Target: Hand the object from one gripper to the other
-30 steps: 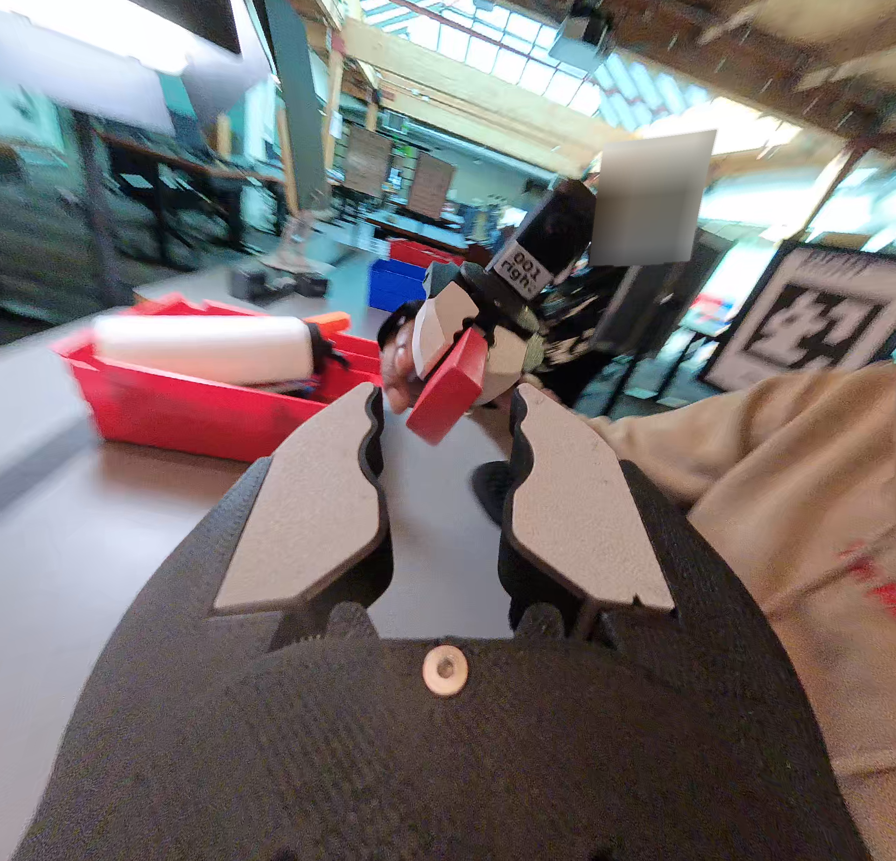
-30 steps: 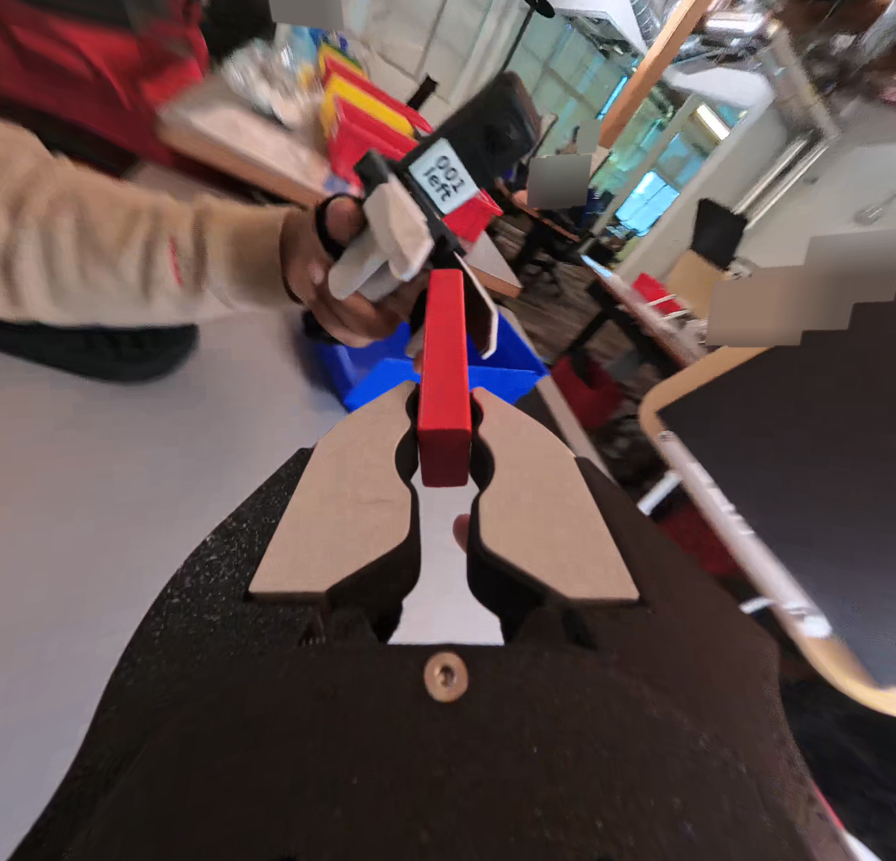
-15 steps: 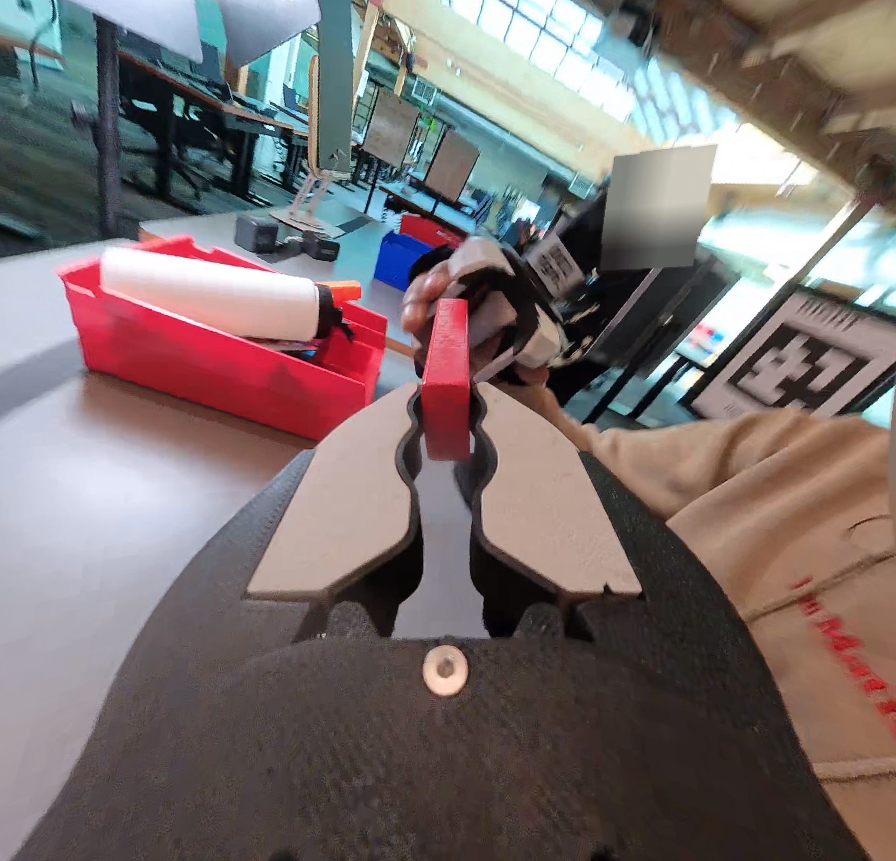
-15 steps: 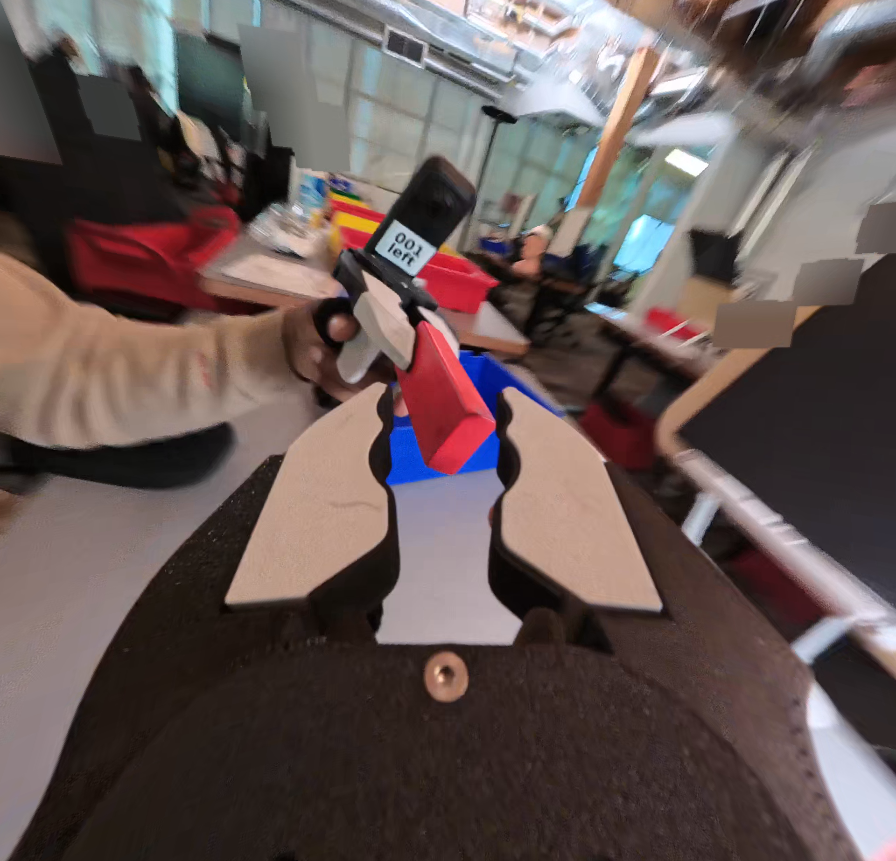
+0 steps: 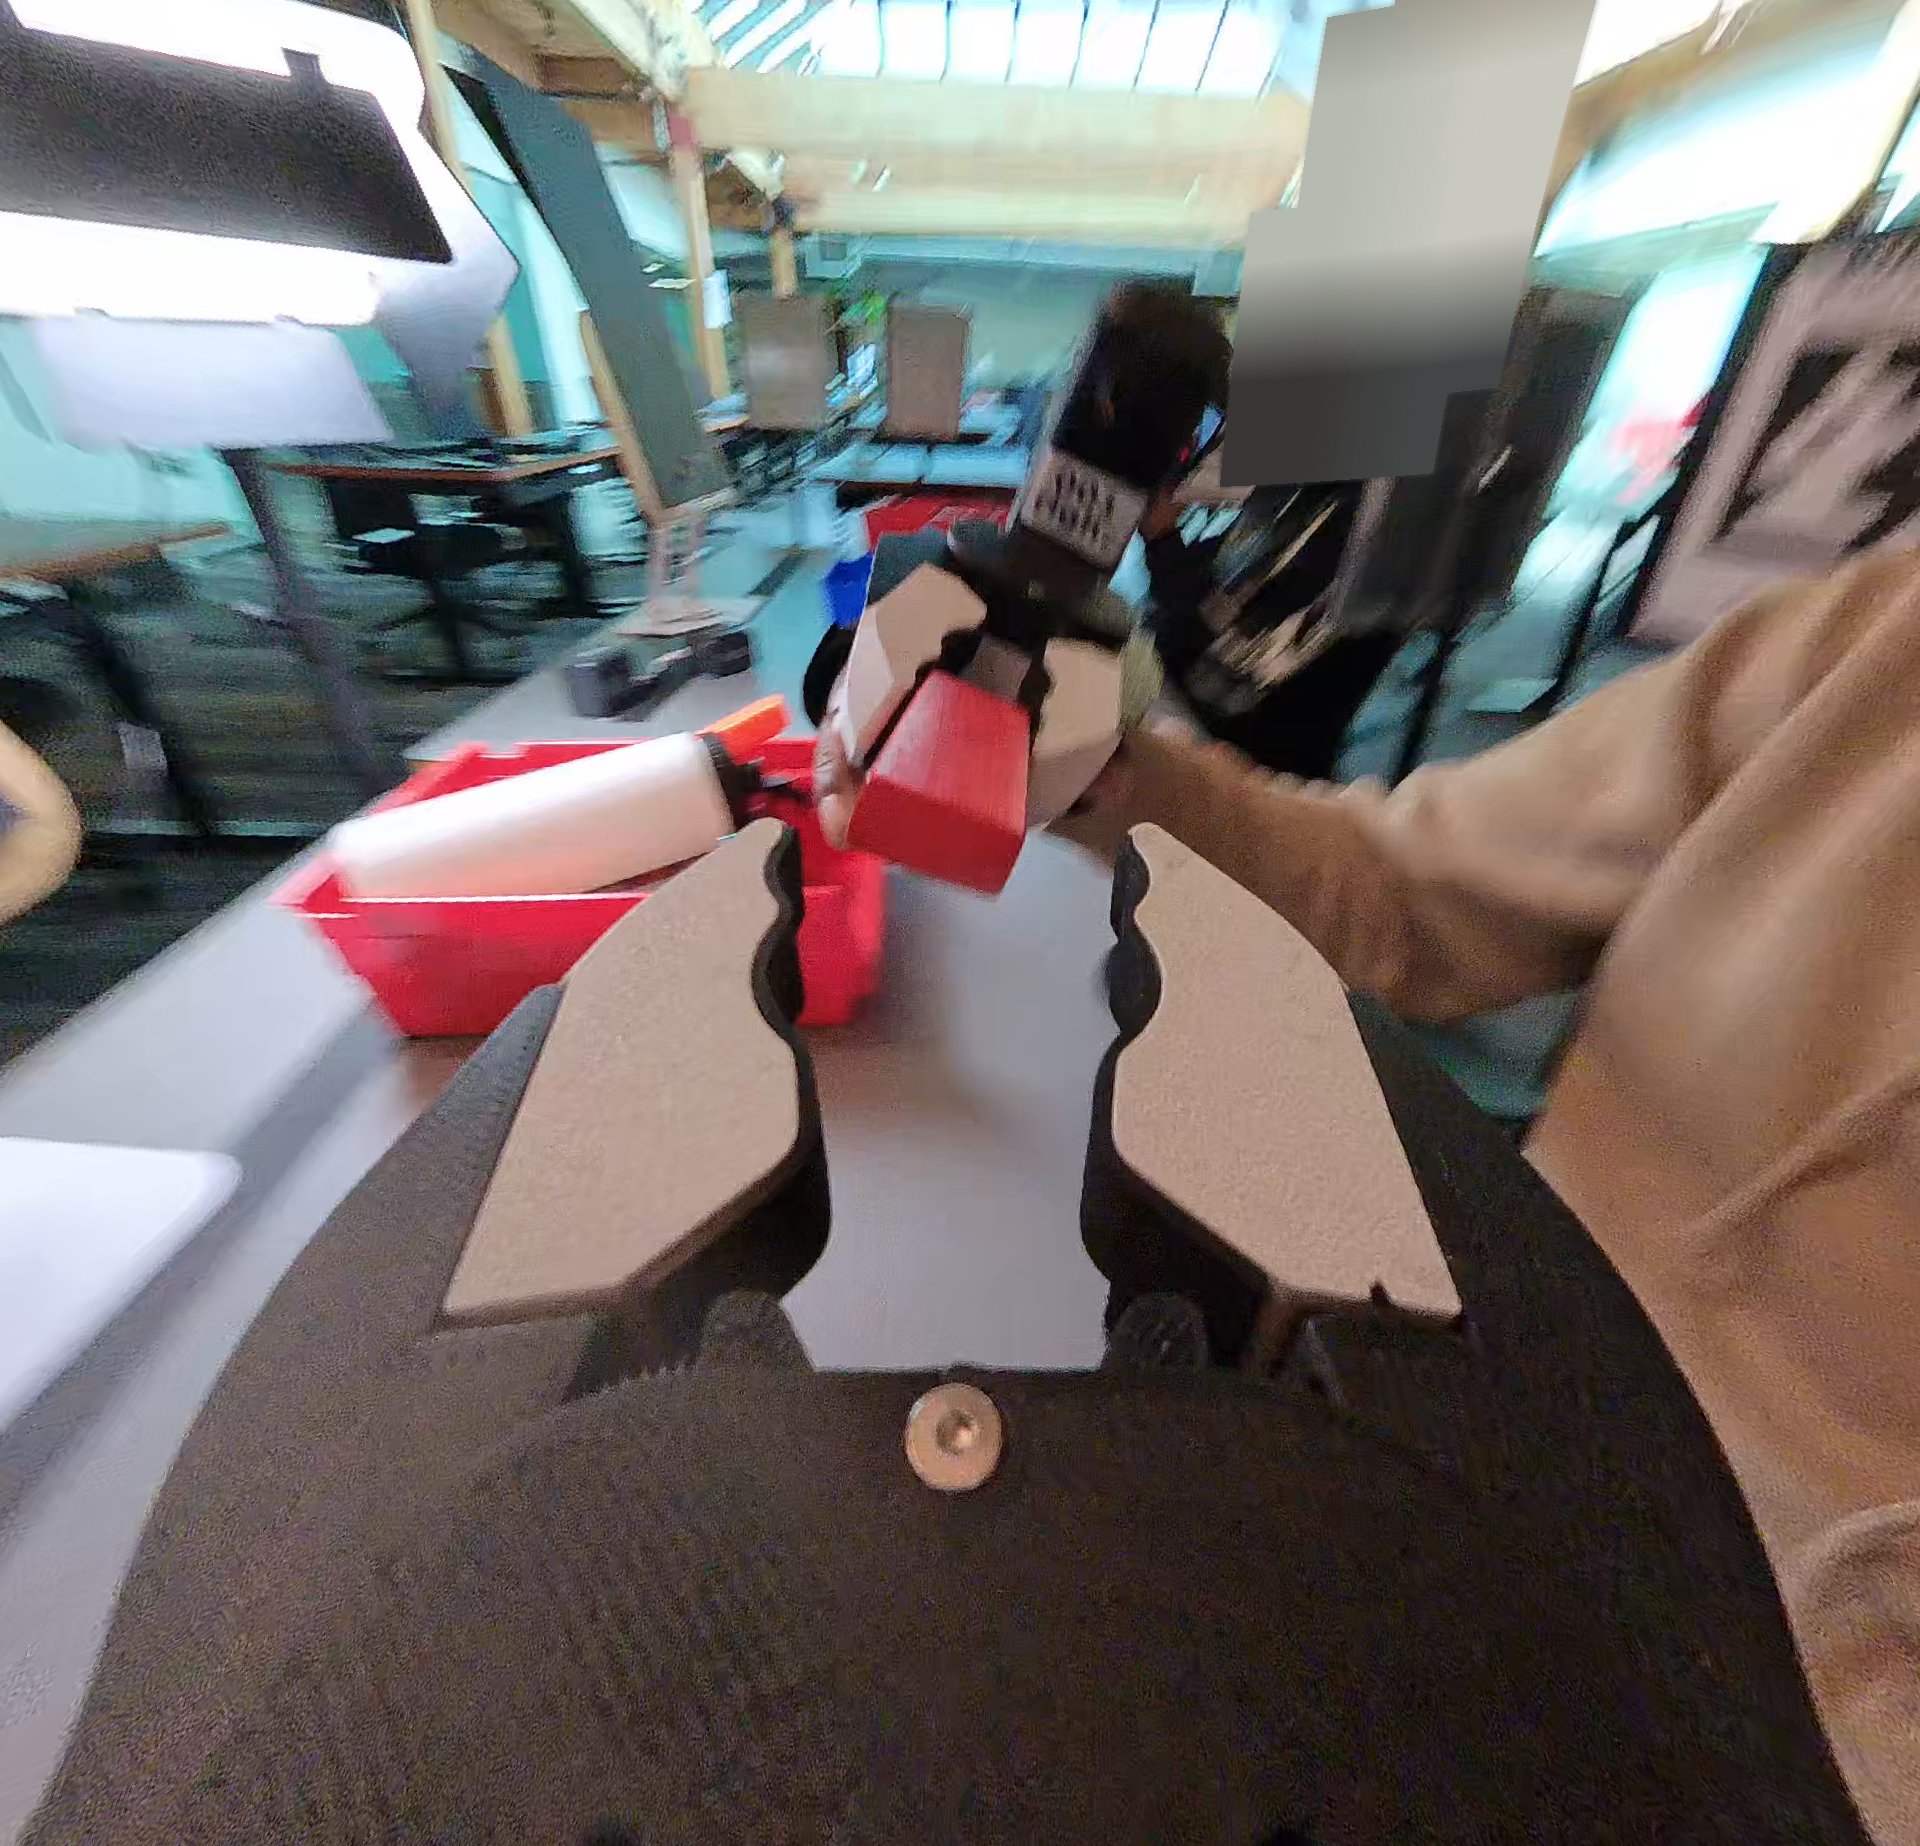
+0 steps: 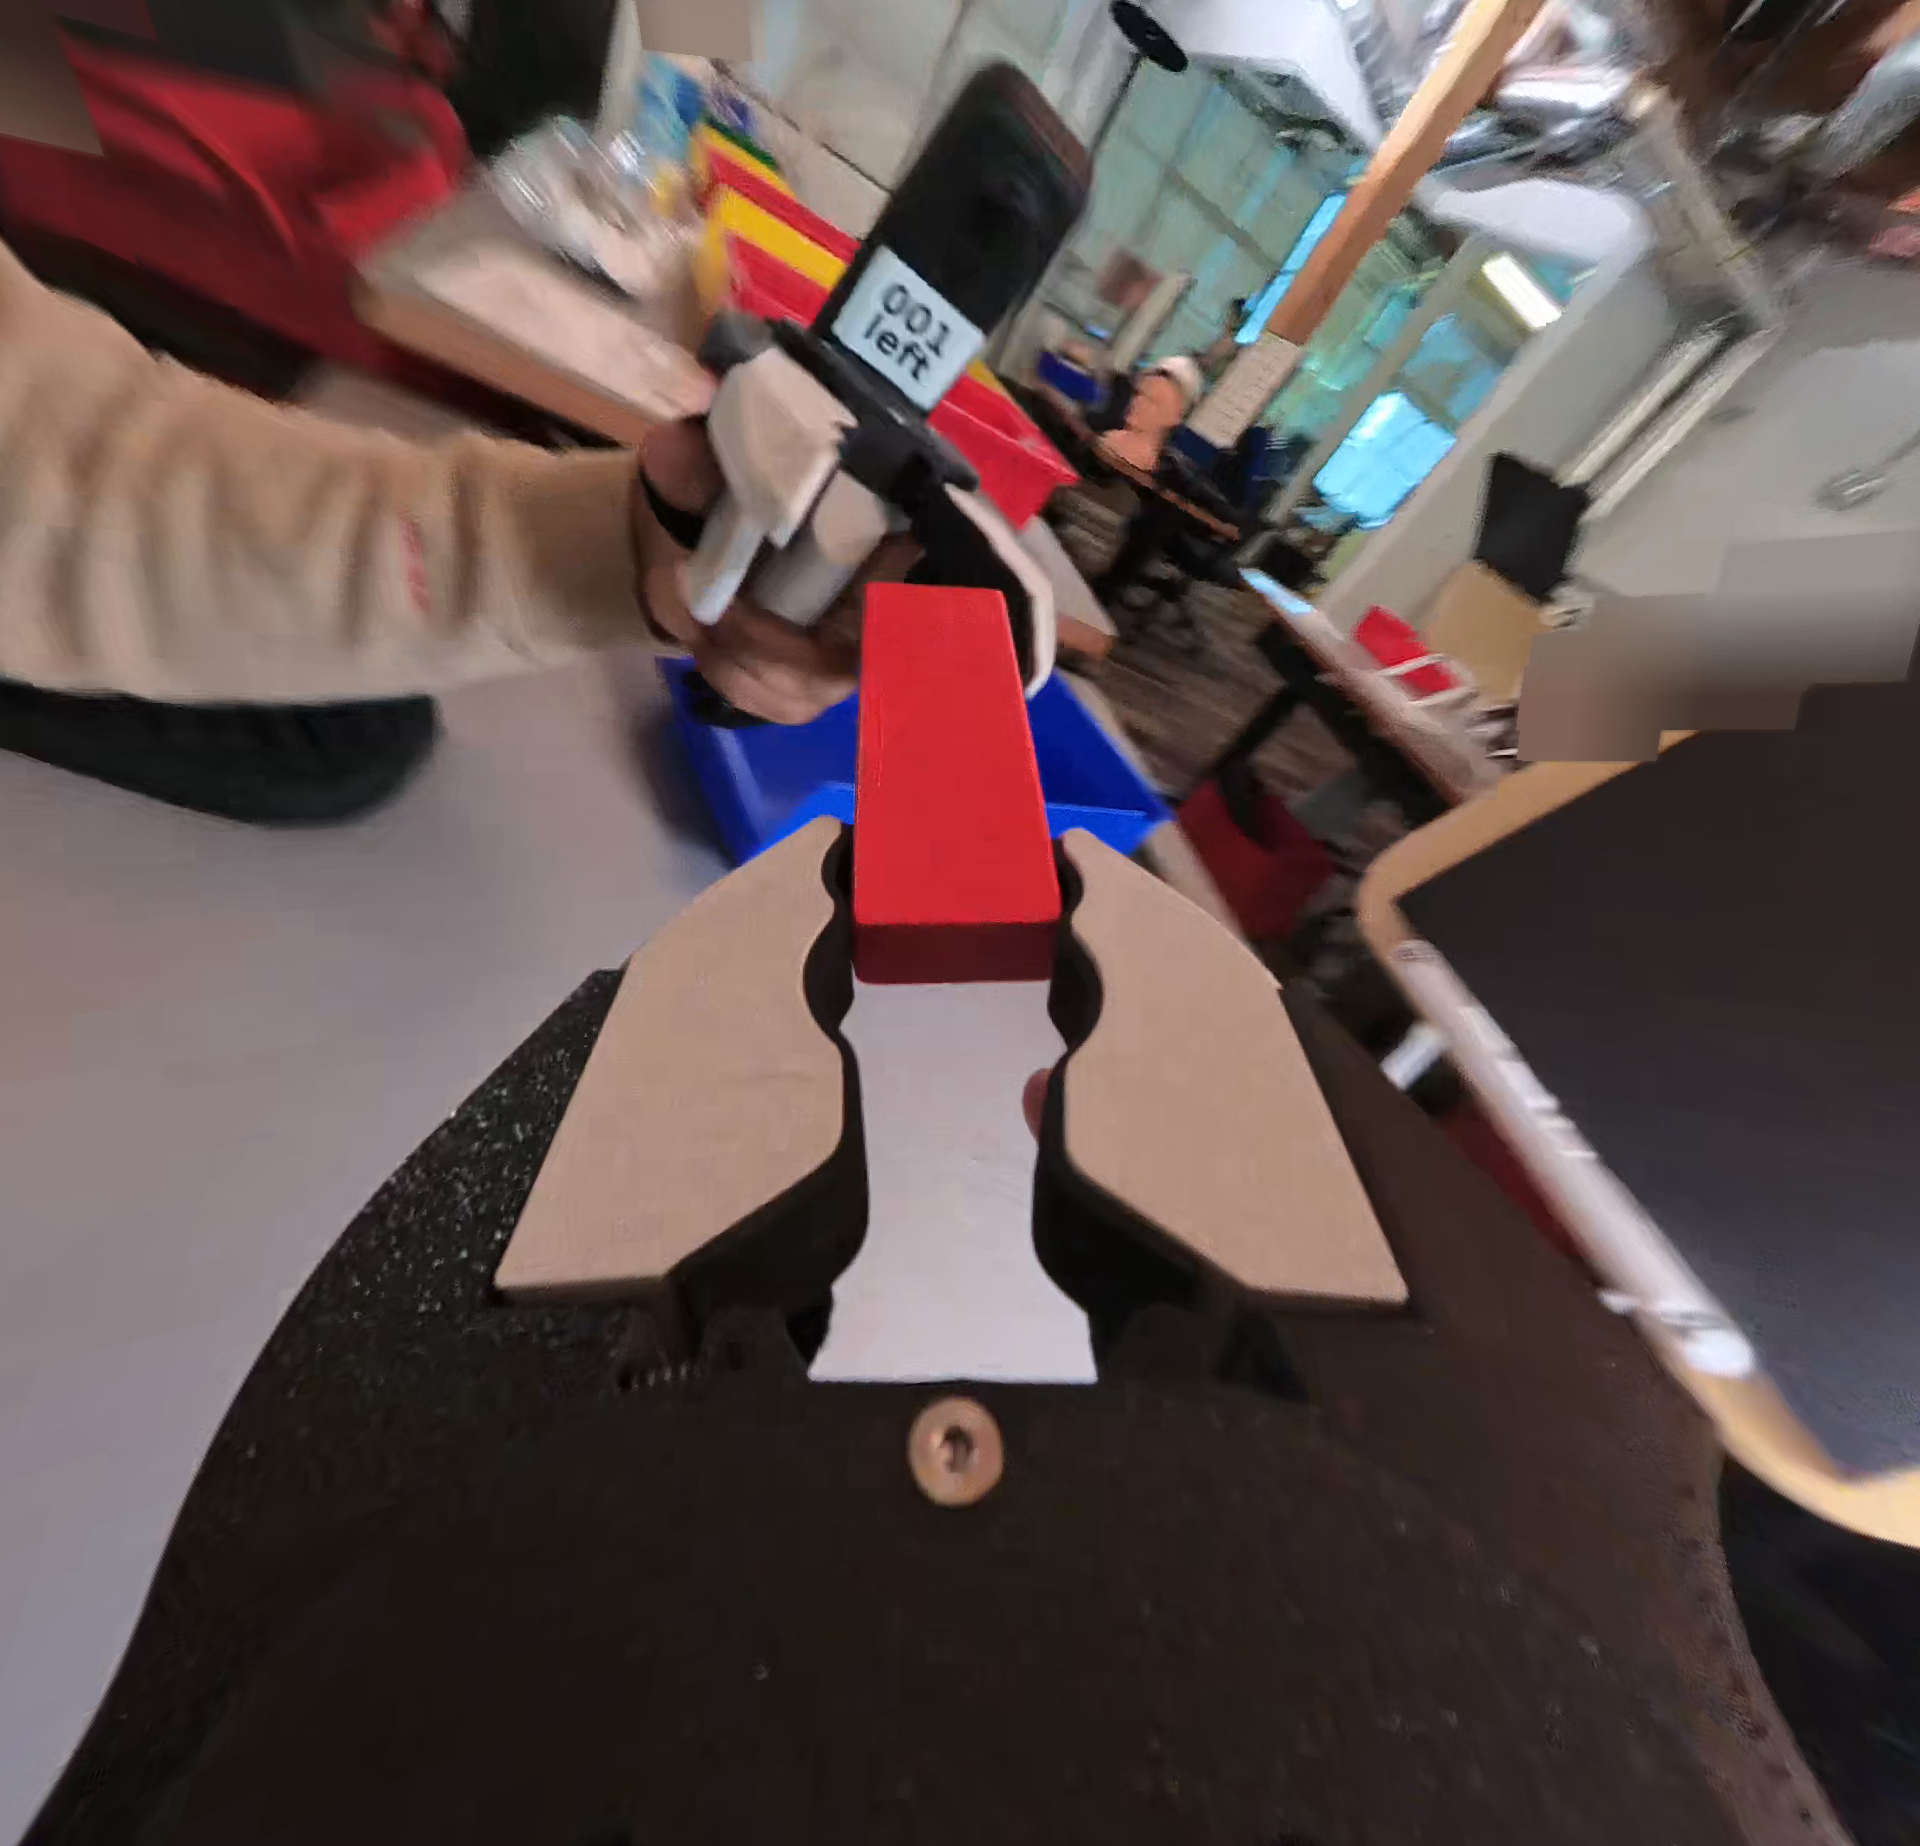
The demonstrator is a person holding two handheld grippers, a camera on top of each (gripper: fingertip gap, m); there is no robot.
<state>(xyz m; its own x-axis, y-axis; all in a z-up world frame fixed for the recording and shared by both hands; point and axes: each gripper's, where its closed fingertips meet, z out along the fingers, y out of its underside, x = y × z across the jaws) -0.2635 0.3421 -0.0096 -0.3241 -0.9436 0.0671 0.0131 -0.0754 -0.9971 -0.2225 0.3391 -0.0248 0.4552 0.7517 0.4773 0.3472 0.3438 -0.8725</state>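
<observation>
1. The far end of the smooth red rectangular block (image 6: 951,809) is hidden near the left gripper (image 5: 951,866), whose grainy tan fingers (image 5: 665,1058) gape empty.
2. The right gripper (image 6: 951,897) clamps the block's near end above the grey surface (image 6: 260,1017).
3. A blurred white cylindrical bottle (image 5: 540,825) lies in a red plastic bin (image 5: 468,949).

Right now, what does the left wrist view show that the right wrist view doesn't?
Only the left wrist view shows the red bin with a white bottle lying in it. Only the right wrist view shows a blue bin and a dark tabletop. Both show the red block, clamped in the right gripper, and the left gripper open with nothing between its fingers.
</observation>
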